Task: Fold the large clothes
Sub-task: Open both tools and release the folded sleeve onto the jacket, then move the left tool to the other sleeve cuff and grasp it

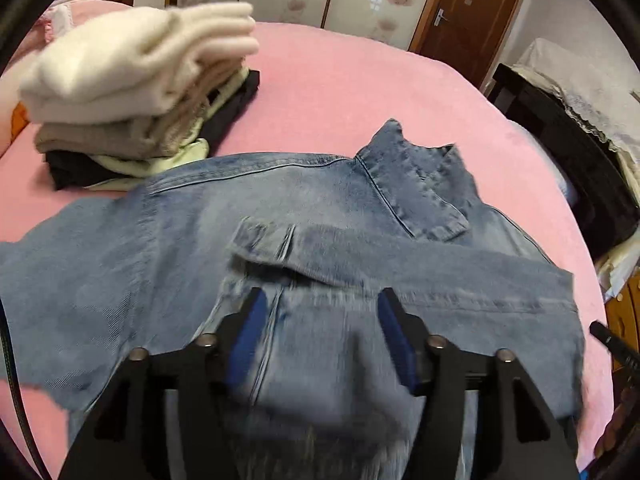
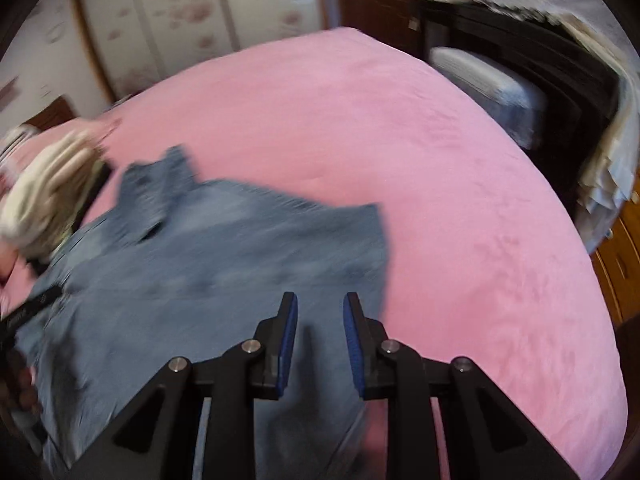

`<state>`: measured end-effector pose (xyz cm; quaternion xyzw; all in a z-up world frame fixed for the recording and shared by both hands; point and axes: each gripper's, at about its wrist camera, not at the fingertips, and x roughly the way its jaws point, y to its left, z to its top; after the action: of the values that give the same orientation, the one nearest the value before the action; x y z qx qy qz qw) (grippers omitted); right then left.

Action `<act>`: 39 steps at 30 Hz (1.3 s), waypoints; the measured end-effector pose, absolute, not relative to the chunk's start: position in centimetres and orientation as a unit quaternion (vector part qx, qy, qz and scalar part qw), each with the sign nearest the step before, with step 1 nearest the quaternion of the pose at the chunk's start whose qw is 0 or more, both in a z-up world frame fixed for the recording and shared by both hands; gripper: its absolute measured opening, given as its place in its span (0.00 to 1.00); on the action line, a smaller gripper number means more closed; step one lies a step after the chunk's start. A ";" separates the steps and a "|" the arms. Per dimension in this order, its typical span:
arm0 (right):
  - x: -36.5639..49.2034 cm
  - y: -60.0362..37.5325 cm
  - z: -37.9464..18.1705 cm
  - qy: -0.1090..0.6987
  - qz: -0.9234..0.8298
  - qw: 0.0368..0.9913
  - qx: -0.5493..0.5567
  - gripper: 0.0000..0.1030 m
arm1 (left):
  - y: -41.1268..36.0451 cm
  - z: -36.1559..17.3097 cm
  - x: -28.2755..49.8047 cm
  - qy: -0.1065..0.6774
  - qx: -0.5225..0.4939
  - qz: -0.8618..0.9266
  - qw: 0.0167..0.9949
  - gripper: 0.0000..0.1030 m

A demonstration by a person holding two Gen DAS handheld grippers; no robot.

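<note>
A blue denim jacket (image 1: pixel 168 248) lies spread on the pink bed (image 1: pixel 340 80), its collar (image 1: pixel 416 184) toward the far right and one sleeve (image 1: pixel 440 268) folded across the body. My left gripper (image 1: pixel 322 312) hovers low over the jacket's middle, jaws wide apart, with denim under them and nothing pinched. In the right wrist view the jacket (image 2: pixel 208 260) is blurred. My right gripper (image 2: pixel 320 312) stands over its right-hand edge, its blue pads (image 2: pixel 290 320) a narrow gap apart with no cloth between them.
A stack of folded clothes (image 1: pixel 140 80), cream on top and dark below, sits at the far left beside the jacket. Dark furniture under a lace cover (image 1: pixel 568 132) borders the bed's right side, with a brown door (image 1: pixel 472 12) behind. Bare pink sheet (image 2: pixel 460 180) lies right of the jacket.
</note>
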<state>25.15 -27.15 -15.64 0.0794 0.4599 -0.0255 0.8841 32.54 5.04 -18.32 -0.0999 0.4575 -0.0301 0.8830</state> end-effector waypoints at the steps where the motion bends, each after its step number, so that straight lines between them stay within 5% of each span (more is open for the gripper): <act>1: 24.4 -26.2 -15.6 0.460 -0.014 0.885 0.076 0.22 | 5.4 -17.8 31.4 0.458 -0.103 -0.030 0.882 0.62; 21: 11.6 -16.7 -9.9 0.429 0.075 0.889 0.144 0.23 | 8.8 -11.6 14.5 0.476 -0.098 0.014 0.874 0.75; 39: 8.1 -3.9 -6.6 0.440 0.154 0.883 0.049 0.24 | 21.0 -8.2 8.5 0.422 -0.147 0.091 0.890 0.79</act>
<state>8.11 -3.90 -6.65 0.0493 0.4404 0.1545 0.8830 8.49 21.00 -8.18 -0.1467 0.4220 0.0914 0.8900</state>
